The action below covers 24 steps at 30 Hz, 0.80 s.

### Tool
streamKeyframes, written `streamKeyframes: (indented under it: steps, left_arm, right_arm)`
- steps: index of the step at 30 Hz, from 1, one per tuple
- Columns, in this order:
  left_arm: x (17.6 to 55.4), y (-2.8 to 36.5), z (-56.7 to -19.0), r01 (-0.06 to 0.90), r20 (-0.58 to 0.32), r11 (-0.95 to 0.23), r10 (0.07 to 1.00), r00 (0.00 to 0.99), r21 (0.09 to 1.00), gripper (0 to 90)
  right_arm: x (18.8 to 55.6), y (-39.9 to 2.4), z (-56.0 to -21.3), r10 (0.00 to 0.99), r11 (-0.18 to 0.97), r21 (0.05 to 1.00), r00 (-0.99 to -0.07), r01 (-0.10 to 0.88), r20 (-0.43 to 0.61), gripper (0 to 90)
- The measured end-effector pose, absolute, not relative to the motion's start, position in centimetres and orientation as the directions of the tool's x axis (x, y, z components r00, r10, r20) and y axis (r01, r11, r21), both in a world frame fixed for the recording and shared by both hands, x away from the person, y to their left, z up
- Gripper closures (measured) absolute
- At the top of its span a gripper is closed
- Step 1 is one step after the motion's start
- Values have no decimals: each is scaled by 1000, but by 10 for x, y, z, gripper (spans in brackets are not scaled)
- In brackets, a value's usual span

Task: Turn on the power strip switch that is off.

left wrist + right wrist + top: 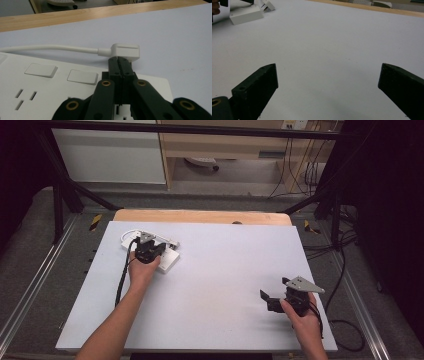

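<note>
A white power strip (169, 260) lies at the back left of the white table board (215, 285). Its flat top (50, 85) carries two rocker switches (41, 70) and socket slots. A white plug (125, 50) with a white cable (50, 47) rests just past the strip's end. My left gripper (119, 60) hovers over the strip, shut, with nothing seen between its jaws. Its tips sit right at the plug's near edge. My right gripper (274, 288) is low over the front right of the board, open wide (328, 85) with bare board between its jaws.
A wooden strip (200, 216) edges the board at the back. Black frame bars (60, 195) and cables (345, 270) stand around the table. In the right gripper view the power strip (245, 15) and plug (267, 5) lie far off at the upper left.
</note>
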<state>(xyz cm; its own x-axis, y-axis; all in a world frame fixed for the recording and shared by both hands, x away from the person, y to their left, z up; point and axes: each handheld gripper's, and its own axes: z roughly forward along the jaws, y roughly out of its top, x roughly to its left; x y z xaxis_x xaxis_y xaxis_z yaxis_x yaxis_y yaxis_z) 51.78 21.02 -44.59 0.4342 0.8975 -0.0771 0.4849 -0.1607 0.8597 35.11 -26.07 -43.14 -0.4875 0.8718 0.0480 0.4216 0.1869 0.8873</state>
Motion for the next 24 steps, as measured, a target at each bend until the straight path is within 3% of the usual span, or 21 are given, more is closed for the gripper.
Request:
streamKeyframes:
  steps: [24]
  left_arm:
    - [516,215,-449,471,-76,-154,898,433,869,900]
  right_arm:
    - [351,-259,-432,870,189,886,-490,424,49,31]
